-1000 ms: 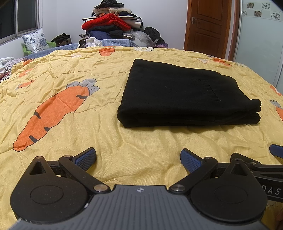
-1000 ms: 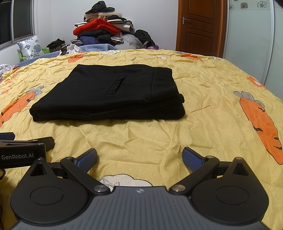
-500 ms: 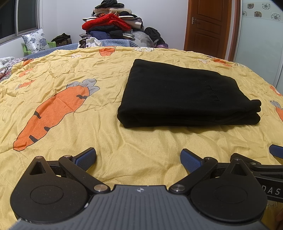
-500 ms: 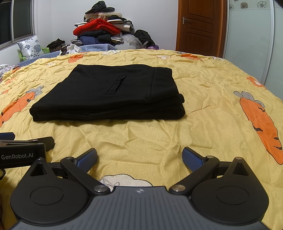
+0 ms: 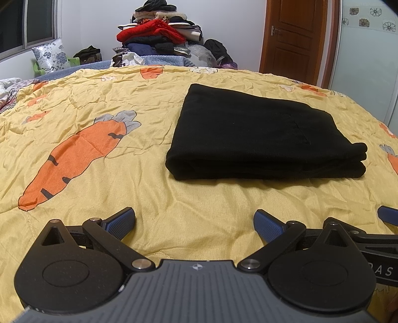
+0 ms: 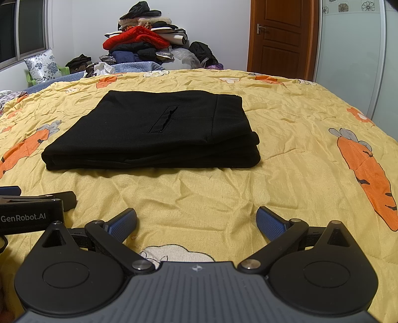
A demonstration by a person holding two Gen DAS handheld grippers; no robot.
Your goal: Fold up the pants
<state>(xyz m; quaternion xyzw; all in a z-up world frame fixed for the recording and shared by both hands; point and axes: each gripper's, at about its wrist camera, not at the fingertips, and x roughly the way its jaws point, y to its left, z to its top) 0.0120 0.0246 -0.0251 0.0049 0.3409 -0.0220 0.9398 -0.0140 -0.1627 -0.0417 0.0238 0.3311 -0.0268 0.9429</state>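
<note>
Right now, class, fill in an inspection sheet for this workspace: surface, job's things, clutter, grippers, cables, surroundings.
Surface: yellow carrot-print quilt, wrinkled.
Job's things: black pants folded into a flat rectangle, pocket slit up.
Clutter: heap of clothes beyond the bed; floral pillow.
Grippers: left gripper and right gripper short of the pants, jaws open, holding nothing.
Cables: nothing seen.
Surroundings: wooden door, window, white wall.

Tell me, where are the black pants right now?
The folded black pants lie on the yellow carrot-print quilt, ahead of both open claws, touching neither.
</note>
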